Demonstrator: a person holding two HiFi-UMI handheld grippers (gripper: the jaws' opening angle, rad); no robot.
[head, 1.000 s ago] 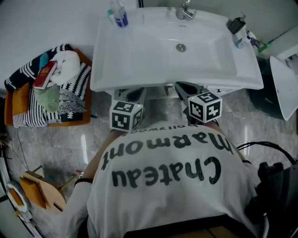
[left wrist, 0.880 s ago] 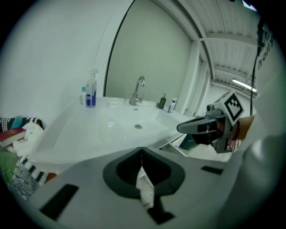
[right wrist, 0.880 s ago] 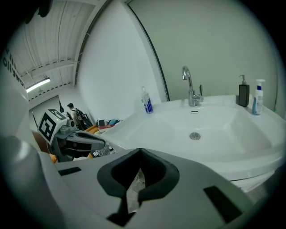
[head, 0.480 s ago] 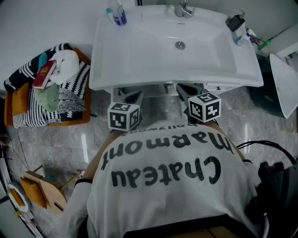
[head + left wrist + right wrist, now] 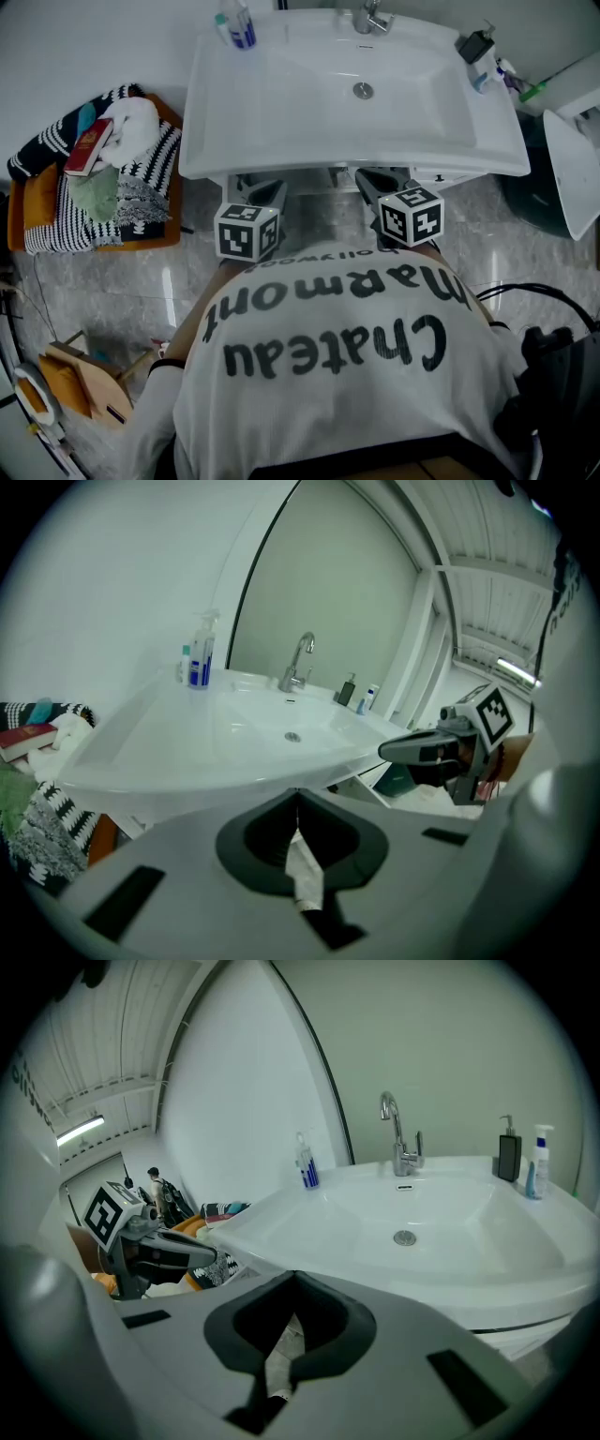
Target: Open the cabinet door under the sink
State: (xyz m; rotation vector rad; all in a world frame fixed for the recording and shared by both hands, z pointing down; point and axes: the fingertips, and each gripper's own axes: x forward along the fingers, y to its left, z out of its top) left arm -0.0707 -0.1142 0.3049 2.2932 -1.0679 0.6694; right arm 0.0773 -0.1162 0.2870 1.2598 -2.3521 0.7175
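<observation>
Bathroom, white sink [image 5: 347, 94]; left gripper [image 5: 297, 794] and right gripper [image 5: 293, 1277] fingers closed, empty. Cabinet door below unseen: likely rigid, hinged, light; pull at edge or handle.

White shirt [image 5: 328, 412], black lettering [image 5: 337, 345]; grey left claw [image 5: 298, 797], right claw [image 5: 293, 1279], marker cubes [image 5: 246, 232].

The grey marbled floor [image 5: 141, 291] bears an orange stand [image 5: 36, 206] at the left, heaped with striped cloth [image 5: 141, 202] and a red book [image 5: 86, 150]; a wooden piece [image 5: 86, 380] lies lower left; the sink [image 5: 281, 141] rim carries a blue-labelled bottle [image 5: 241, 26] and a dark dispenser [image 5: 473, 47].
</observation>
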